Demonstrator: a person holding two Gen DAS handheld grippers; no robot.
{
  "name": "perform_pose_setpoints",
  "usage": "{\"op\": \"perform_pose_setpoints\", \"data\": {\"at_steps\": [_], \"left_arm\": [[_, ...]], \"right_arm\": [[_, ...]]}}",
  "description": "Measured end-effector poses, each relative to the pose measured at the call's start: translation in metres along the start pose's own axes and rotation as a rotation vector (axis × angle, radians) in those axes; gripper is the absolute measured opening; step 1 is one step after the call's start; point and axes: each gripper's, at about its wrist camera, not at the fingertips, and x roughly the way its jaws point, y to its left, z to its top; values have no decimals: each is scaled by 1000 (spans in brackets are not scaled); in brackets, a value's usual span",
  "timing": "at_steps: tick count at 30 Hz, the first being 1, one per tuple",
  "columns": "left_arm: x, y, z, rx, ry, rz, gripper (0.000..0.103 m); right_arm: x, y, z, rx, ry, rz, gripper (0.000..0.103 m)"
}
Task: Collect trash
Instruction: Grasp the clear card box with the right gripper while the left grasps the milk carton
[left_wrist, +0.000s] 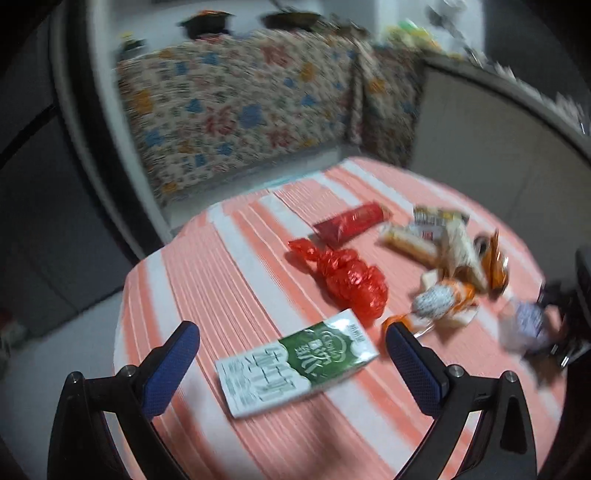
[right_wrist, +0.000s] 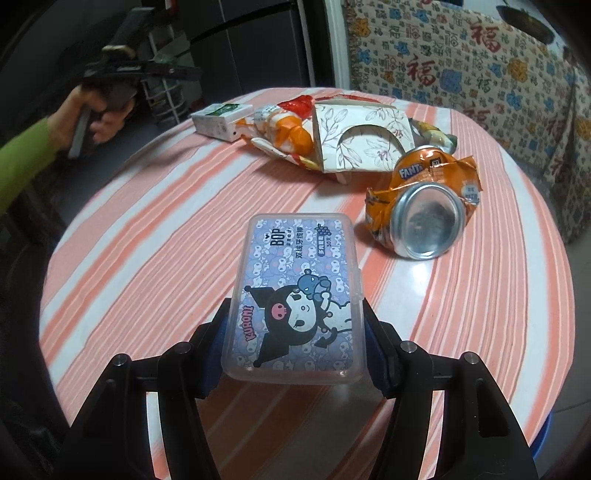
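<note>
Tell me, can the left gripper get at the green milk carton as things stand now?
Probably yes. The left gripper stands open above the green milk carton, empty, and nothing lies on it; the red wrapper sits beyond.

A patterned floral cloth (left_wrist: 236, 107) drapes furniture behind the striped table (left_wrist: 207, 266).

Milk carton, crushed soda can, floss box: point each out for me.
milk carton (left_wrist: 295, 363), left wrist view, on its green-and-white top face.
crushed soda can (right_wrist: 424, 225), right wrist view, on its silver base.
floss box (right_wrist: 295, 291), right wrist view, on its printed lid.
</note>
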Motion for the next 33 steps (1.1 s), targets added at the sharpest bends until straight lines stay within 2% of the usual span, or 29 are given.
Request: {"op": "perform_pose_setpoints", "data": {"at_steps": [3, 6, 10, 12, 15, 17, 19, 21, 23, 24, 27, 29, 30, 32, 33], "left_arm": [[32, 7, 3, 75, 96, -43, 103], [54, 16, -10, 52, 204, -163, 101], [43, 3, -31, 47, 268, -319, 101], [34, -15, -39, 80, 276, -358, 101], [33, -42, -41, 106, 251, -334, 101], [37, -52, -42, 91, 232, -271, 101], [46, -54, -45, 67, 250, -208, 101], [54, -58, -51, 53, 278, -148, 101], [56, -64, -53, 48, 276, -94, 96], [56, -65, -53, 36, 272, -80, 87], [56, -58, -54, -39, 285, -54, 50], [52, -57, -57, -72, 282, -29, 50], [50, -58, -59, -79, 283, -18, 49], [43, -64, -65, -88, 283, 4, 49], [38, -68, -67, -93, 280, 8, 49]], "right_arm": [[-1, -1, -3, 12, -17, 0, 65], [0, -1, -2, 22, -22, -1, 65], [0, -4, 0, 31, -19, 11, 65], [-1, -9, 2, 64, -13, 40, 65], [-3, -17, 3, 99, -7, 67, 64], [-5, -19, 3, 110, 3, 63, 65], [-9, -22, 5, 119, 11, 60, 68], [-14, -24, 7, 119, 11, 64, 81], [-15, -24, 14, 115, 23, 62, 87], [-15, -23, 21, 108, 38, 55, 87], [-12, -15, 34, 69, 84, 20, 87], [-1, -8, 42, 24, 170, -19, 87], [4, -4, 43, 3, 205, -38, 83], [4, 6, 44, -27, 215, -94, 64], [1, 8, 45, -29, 206, -100, 64]]}}
